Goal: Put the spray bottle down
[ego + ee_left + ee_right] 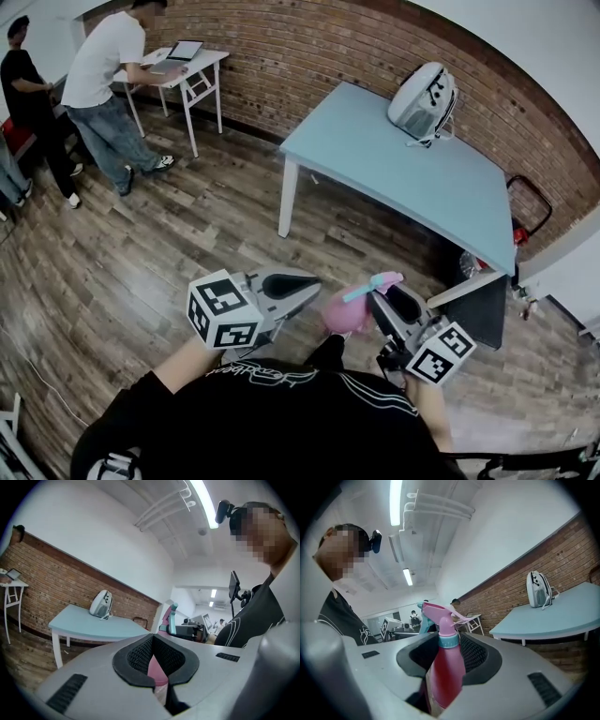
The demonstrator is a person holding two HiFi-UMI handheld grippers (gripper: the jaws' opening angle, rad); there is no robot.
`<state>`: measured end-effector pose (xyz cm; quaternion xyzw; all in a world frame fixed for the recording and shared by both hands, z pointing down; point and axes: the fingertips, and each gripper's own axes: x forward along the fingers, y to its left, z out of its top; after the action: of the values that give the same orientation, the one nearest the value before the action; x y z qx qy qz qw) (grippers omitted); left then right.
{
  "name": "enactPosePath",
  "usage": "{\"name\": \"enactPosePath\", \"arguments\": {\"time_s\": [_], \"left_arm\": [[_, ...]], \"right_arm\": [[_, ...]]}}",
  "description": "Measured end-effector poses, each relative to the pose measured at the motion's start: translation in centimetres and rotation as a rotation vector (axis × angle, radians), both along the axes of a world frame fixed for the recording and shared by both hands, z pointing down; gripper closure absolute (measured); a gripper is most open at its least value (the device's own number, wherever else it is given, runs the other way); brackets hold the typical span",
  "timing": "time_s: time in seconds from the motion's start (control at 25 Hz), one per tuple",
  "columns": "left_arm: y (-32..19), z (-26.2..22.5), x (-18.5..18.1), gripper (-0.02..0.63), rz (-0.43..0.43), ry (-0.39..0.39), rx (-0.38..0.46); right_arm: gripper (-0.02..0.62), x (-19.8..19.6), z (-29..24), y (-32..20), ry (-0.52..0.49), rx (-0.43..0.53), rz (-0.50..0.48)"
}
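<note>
Spreading across most of the head view, a wood floor runs to a brick wall on the far side. A blue table stands far right by that wall, with a white appliance on its far corner. At far left two people, one in a white shirt and one in black, stand by a small table that carries a laptop. Near, just in front of the wearer's black top, both grippers are over the floor, short of the blue table. The right gripper has its jaws clamped on the body of a pink spray bottle. The left gripper, just left of the bottle, has its jaws apart and clamps nothing; the bottle's pink shows through their gap, beyond them. The bottle is in the air, on neither floor nor table. Its teal collar and pink spray head stand clear above the right jaws.
</note>
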<state>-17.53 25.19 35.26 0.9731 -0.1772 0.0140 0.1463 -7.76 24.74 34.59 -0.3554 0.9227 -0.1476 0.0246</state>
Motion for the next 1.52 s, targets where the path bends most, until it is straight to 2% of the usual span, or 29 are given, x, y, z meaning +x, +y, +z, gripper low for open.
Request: {"name": "enactPosePath", "arguments": {"time_s": [0.2,0.32,0.48,0.6,1.04,1.16,1.24,1.36,1.52], "left_arm": [[-3.4,1.4,0.6,0.6,-0.024,-0.029,-0.031],[-7.2,2.3,1.7,0.6,-0.053,-0.024,-0.052],[-13.4,4.7,3.9,0.6,-0.098,-0.022,-0.136],[-18.4,5.3,6.9,0.6,-0.099,-0.025,-0.174],[-39.4,5.3,19.5,0.6,-0.071,-0.07,-0.189],[-43.2,5.0,21.7,0.598,-0.079,-0.076,-0.188],[-44.7,4.7,22.8,0.6,-0.083,-0.08,-0.18],[-45.8,4.1,23.8,0.6,-0.091,-0.084,-0.162],[-46.7,3.7,24.5,0.6,-0.096,-0.072,-0.145]], "right_arm": [[0.453,0.3,1.7,-4.0,-0.027,-0.038,-0.03],[0.453,1.4,2.5,-7.9,-0.026,-0.054,-0.054],[0.453,3.7,4.4,-13.5,-0.032,-0.095,-0.075],[0.454,6.4,5.1,-18.5,-0.035,-0.126,-0.07],[0.454,17.9,6.0,-38.4,-0.031,-0.172,-0.053],[0.454,20.5,5.7,-42.3,-0.011,-0.154,-0.04],[0.454,21.8,5.4,-44.0,0.036,-0.121,-0.024],[0.454,23.2,4.9,-45.4,0.091,-0.068,-0.005],[0.454,24.2,4.2,-46.8,0.109,-0.02,0.019]]}}
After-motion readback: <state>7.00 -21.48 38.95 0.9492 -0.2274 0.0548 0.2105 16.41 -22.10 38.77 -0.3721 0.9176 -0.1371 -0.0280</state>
